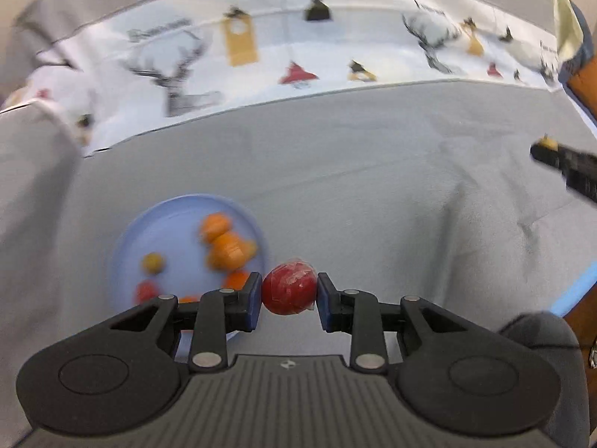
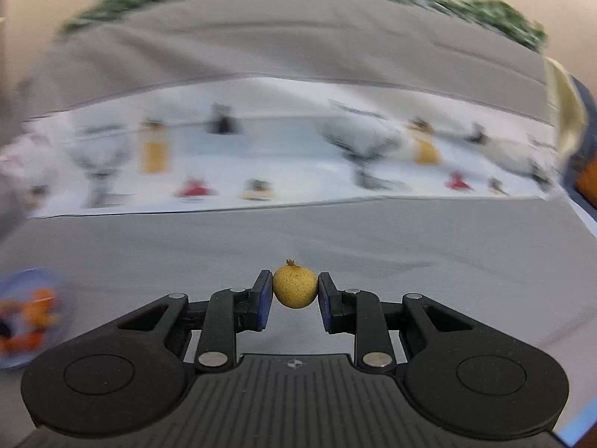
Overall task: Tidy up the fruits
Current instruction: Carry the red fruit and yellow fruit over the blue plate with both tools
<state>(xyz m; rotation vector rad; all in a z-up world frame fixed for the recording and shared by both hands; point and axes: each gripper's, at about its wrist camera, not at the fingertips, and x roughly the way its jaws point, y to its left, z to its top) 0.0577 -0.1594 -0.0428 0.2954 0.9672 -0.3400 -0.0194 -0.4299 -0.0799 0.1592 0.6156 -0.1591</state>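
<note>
Black linkage arms fill the bottom of each wrist view. Between them, the left gripper (image 1: 289,293) pinches a red fruit (image 1: 288,286) with a shiny wrapped surface, both blue pads pressed against its sides. Below and to its left lies a light blue plate (image 1: 164,220) on the gray cloth (image 1: 373,186), holding several orange fruits (image 1: 227,248), a small yellow fruit (image 1: 153,262) and another red piece (image 1: 146,291); blur hides the exact count. The right gripper (image 2: 294,289) clamps a small yellow-brown round fruit (image 2: 294,286), stem nub upward, above the gray cloth (image 2: 410,242). The plate (image 2: 22,358) smears at that view's left edge. A white printed band (image 1: 298,56) with deer and bird figures crosses the cloth farther back.
</note>
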